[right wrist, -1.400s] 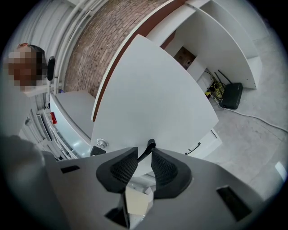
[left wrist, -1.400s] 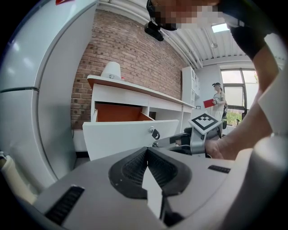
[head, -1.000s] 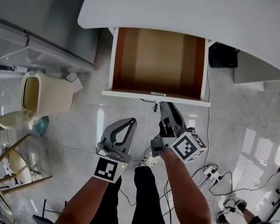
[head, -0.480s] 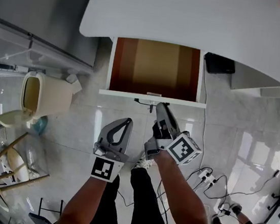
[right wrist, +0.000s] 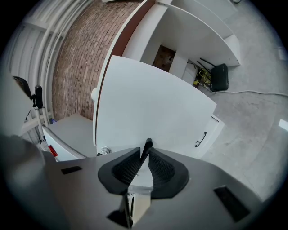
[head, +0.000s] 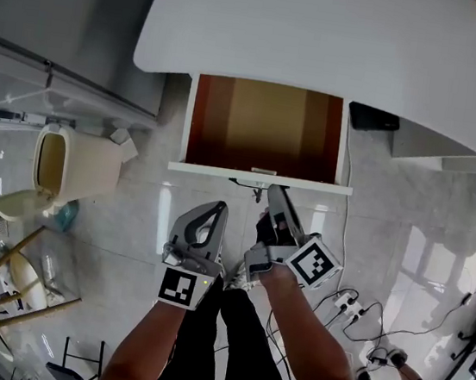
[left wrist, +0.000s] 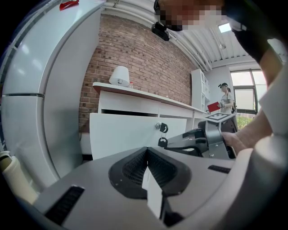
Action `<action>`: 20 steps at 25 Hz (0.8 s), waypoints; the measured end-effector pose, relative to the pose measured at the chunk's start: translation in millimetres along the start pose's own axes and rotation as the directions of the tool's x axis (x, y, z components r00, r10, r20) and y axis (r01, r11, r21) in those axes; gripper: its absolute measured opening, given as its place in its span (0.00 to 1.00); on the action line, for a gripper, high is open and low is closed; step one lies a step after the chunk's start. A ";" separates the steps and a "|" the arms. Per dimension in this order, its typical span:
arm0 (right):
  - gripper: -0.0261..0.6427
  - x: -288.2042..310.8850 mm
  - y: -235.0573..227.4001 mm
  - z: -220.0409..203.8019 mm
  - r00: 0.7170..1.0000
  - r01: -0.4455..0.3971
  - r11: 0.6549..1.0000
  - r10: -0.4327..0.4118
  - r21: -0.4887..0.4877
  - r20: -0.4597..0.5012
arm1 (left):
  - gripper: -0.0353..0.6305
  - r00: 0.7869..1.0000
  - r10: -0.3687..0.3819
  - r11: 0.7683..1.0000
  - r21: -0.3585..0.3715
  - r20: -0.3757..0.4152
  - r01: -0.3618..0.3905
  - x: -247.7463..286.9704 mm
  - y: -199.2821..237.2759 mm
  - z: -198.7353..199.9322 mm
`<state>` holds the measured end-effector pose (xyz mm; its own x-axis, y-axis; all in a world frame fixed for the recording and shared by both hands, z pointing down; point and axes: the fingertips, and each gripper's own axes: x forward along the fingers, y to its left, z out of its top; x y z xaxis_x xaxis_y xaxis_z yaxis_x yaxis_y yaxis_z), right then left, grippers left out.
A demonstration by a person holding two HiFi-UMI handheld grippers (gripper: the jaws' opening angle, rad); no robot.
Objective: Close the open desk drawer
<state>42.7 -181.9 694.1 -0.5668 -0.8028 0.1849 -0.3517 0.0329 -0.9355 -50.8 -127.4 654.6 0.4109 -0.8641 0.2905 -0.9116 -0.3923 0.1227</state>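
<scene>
The drawer (head: 223,172) stands pulled out from under the white desk top (head: 344,42), its brown inside bare. A key (left wrist: 160,127) sits in the lock of its white front (left wrist: 126,134), and a black key tag (left wrist: 162,142) hangs from it. My right gripper (head: 272,190) reaches the front just below the lock. Its jaws have just been closing, and the key tag (right wrist: 147,145) is pinched between the tips of the right gripper (right wrist: 146,151). My left gripper (head: 215,209) hangs shut and empty beside it, short of the drawer, and in its own view the left gripper (left wrist: 146,151) is shut too.
A cream waste bin (head: 72,163) stands on the floor at the left, beside a grey cabinet (head: 61,14). A black box (head: 374,118) sits under the desk at the right. Power strips and cables (head: 349,304) lie on the tiles. A lamp (left wrist: 119,75) is on the desk.
My right gripper has rolled a little at the drawer front. Slightly less of the drawer's inside shows below the desk edge. The left gripper has kept its place.
</scene>
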 end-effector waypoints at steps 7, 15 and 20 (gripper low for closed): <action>0.14 12.7 -3.5 11.9 1.000 0.001 1.000 -0.002 0.022 0.031 | 0.06 1.000 0.005 1.000 -0.008 0.006 -0.005 20.5 15.1 -0.6; 0.14 37.7 0.8 22.4 0.998 -0.050 0.999 0.051 -0.005 0.034 | 0.06 1.000 0.011 0.999 -0.031 0.011 -0.011 41.3 28.4 2.5; 0.14 56.3 0.6 31.2 0.998 -0.049 0.999 0.050 -0.005 0.049 | 0.06 1.000 0.014 0.999 -0.030 0.008 -0.014 47.1 39.9 4.1</action>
<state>33.8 -245.6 694.6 -0.5465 -0.8284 0.1232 -0.3273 0.0758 -0.9419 -67.8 -185.0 669.3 0.3981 -0.8720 0.2847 -0.9171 -0.3706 0.1472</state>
